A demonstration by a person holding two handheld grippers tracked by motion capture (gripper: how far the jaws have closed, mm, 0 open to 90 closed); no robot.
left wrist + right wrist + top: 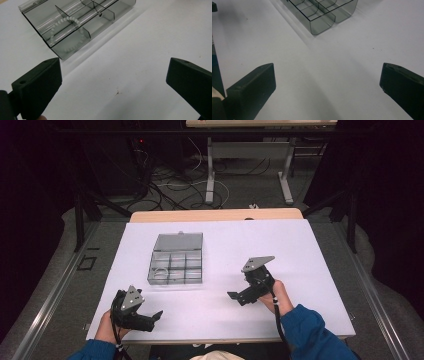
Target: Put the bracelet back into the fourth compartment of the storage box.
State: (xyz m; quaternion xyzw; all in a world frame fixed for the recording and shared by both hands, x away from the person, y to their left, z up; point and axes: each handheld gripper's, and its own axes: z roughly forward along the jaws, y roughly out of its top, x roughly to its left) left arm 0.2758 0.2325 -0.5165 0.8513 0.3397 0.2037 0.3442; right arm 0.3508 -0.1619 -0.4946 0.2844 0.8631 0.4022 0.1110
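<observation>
Table: I see a white rectangular tabletop [300,250] with a pale wooden edge at its far side; a dark floor with tangled cables lies beyond it.
Box: a smoky-grey transparent plastic organiser box [176,258] with divider walls sits left of the table's centre, its lid standing open at the far side.
Box contents: a loop of small white beads [66,32] lies in one near compartment, draped across a divider wall as my left gripper view shows it; the other compartments I can see look bare.
Left gripper: my black two-jaw left gripper [150,319] hovers near the front-left edge, jaws spread wide with nothing between them, pointing toward the box.
Right gripper: my black two-jaw right gripper [234,296] sits right of the box, well apart from it, jaws parted and holding nothing, with a grey three-cornered plate on top.
Path: only bare white surface lies between each gripper and the box; a small dark speck [117,92] marks the table ahead of the left jaws.
Sleeves: blue sleeves [315,330] come in from the bottom.
</observation>
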